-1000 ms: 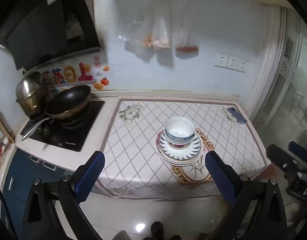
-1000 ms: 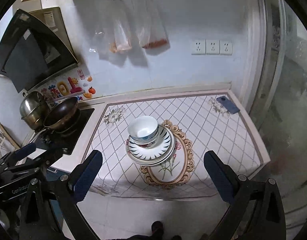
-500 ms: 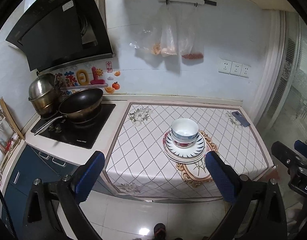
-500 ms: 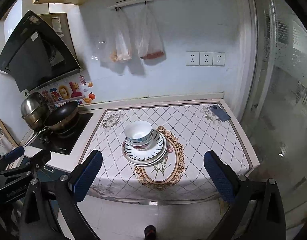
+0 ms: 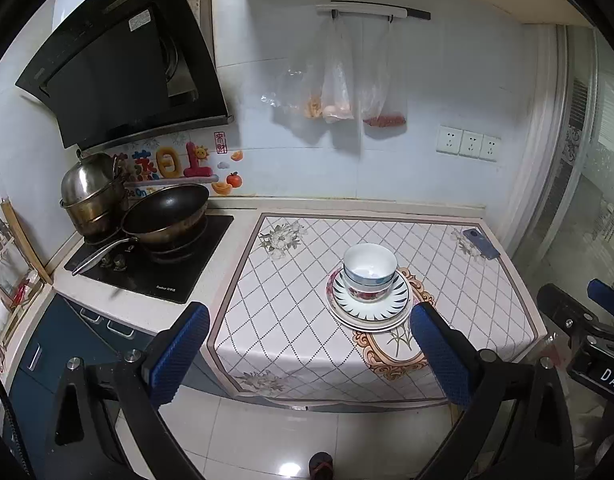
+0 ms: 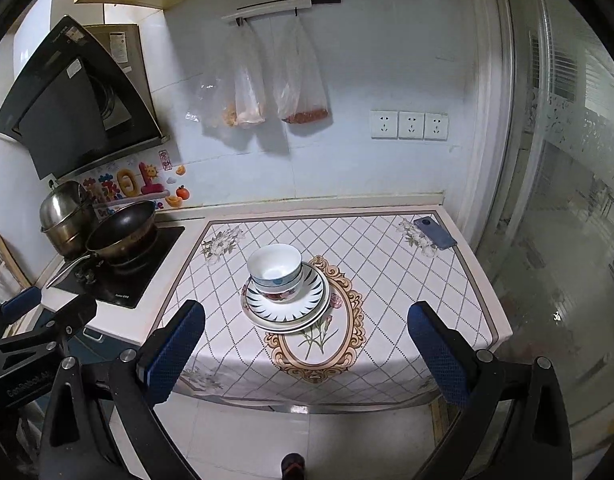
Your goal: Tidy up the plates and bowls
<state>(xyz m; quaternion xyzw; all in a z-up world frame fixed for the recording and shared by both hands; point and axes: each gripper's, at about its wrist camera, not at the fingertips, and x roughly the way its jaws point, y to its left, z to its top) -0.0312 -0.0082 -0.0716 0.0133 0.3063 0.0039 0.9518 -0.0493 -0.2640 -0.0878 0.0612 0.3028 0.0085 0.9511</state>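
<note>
A stack of bowls [image 5: 369,272] [image 6: 275,270], white inside with blue and floral bands, sits on a stack of plates [image 5: 369,308] [image 6: 287,308] in the middle of the patterned counter cloth [image 5: 291,320] [image 6: 387,280]. My left gripper [image 5: 309,354] hangs open in front of the counter's edge, well short of the dishes, with nothing between its blue pads. My right gripper [image 6: 307,354] is likewise open and empty, held back over the floor. Each gripper shows at the edge of the other's view.
A wok [image 5: 165,216] and a steel pot [image 5: 91,192] stand on the black hob [image 5: 155,268] at the left. A blue phone [image 5: 481,243] [image 6: 434,233] lies at the cloth's far right corner. Plastic bags [image 5: 339,80] hang on the wall. Glass door at right.
Both grippers have drawn back and risen away from the counter; the dishes look smaller and more of the wall and hood shows. The stack has not moved.
</note>
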